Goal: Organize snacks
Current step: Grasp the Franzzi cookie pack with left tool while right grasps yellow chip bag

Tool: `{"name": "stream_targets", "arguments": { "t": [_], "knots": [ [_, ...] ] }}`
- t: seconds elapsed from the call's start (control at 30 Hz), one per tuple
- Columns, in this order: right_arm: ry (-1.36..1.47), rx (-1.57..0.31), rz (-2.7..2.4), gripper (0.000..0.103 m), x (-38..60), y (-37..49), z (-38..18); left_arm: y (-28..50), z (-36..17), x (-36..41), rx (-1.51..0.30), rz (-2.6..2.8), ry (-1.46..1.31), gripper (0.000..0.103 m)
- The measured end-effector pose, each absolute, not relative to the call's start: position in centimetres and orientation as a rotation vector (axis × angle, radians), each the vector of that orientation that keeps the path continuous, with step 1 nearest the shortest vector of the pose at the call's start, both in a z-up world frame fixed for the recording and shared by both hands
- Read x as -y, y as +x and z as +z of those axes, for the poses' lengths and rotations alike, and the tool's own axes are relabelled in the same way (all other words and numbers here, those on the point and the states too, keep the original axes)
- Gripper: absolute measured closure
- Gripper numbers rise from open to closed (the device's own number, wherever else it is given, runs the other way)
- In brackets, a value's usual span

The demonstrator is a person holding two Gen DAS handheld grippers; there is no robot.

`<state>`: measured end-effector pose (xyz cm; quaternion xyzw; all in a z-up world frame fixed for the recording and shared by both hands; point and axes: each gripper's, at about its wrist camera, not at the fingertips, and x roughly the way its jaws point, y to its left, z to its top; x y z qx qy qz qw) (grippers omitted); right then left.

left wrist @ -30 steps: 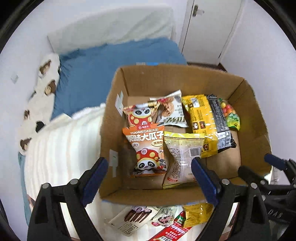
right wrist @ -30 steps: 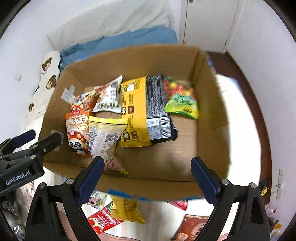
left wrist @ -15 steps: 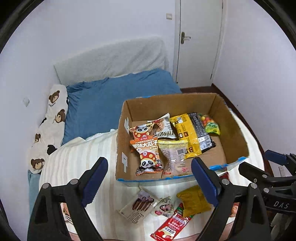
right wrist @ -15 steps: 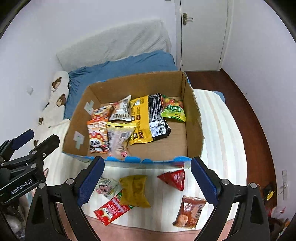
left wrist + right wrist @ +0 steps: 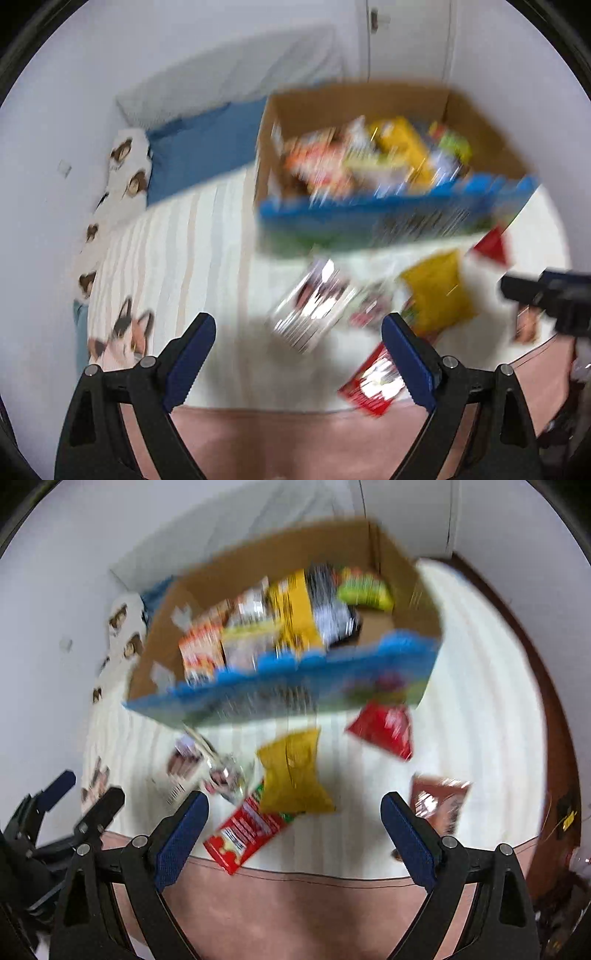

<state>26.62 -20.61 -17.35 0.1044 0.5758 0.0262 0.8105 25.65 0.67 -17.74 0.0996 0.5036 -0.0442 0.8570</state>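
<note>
Both tools, left tool (image 5: 298, 334) and right tool (image 5: 294, 812), spread and empty (blurred), hover before the cardboard box (image 5: 399, 572); loose packets await boxing.

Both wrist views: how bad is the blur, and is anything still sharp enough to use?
Left wrist view: heavy motion smear over the box and the loose packets; only the left gripper is crisp. Right wrist view: same smear, slightly milder, so the yellow packet and red packet keep their outlines, but no print is readable; the right gripper is sharp. Both show strong fisheye bending and dark corners.
</note>
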Motion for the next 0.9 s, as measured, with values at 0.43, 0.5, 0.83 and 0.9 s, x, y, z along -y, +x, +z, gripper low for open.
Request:
{"name": "stream_targets", "arguments": {
  "t": [0.43, 0.5, 0.83, 0.9],
  "knots": [
    [0.169, -1.404, 0.053, 0.024, 17.2, 31.8, -28.5, 31.2, -25.8, 3.4, -1.202, -0.227, 0.647, 0.011],
    [0.133, -1.408, 0.049, 0.036, 17.1, 32.0, -29.0, 32.0, -26.8, 4.5, -1.222, -0.273, 0.7, 0.011],
    [0.184, -1.434, 0.047, 0.055, 20.6, 29.7, -29.2, 33.4, -28.4, 1.5, -1.427, -0.284, 0.29, 0.043],
    [0.211, -1.447, 0.051, 0.055, 21.4, 28.5, -29.3, 32.2, -28.6, -0.7, -1.483, -0.229, 0.107, 0.043]
  ]
}}
